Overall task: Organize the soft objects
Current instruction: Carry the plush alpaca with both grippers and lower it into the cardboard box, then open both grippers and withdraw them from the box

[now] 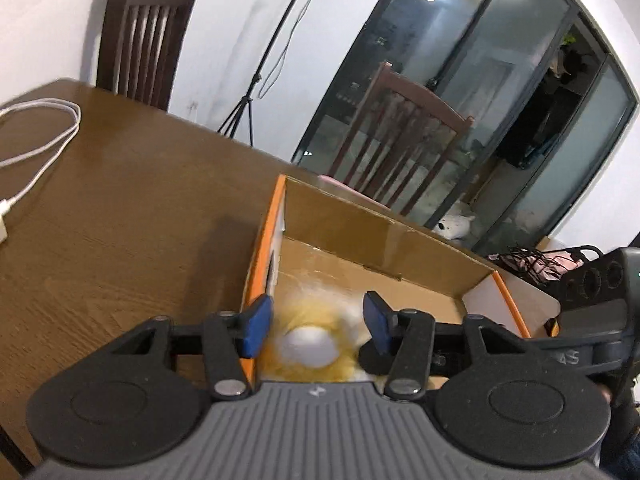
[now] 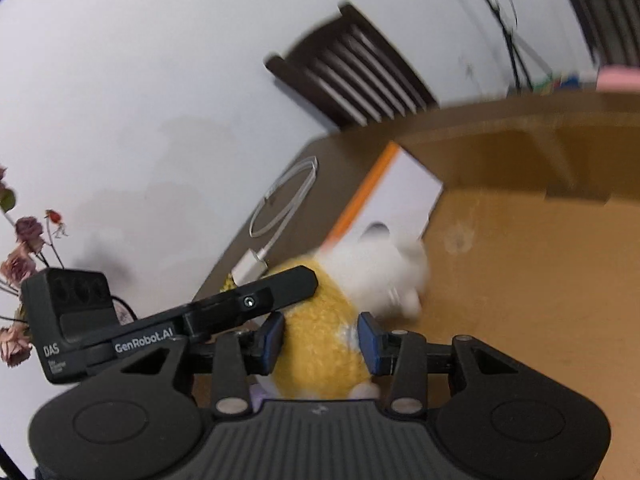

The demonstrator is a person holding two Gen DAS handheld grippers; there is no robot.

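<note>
Blur smears the plush toy (image 2: 320,344) in the right gripper's (image 2: 320,344) jaws.

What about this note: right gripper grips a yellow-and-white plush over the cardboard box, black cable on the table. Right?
No: the cable is white, not black, as the right wrist view shows. The right gripper does grip the yellow-and-white plush over the cardboard box, cable on the table.

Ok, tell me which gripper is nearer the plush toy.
Right. The right gripper has its jaws closed on the yellow-and-white plush toy over the box. The left gripper hangs just above the toy, jaws apart, not touching.
</note>
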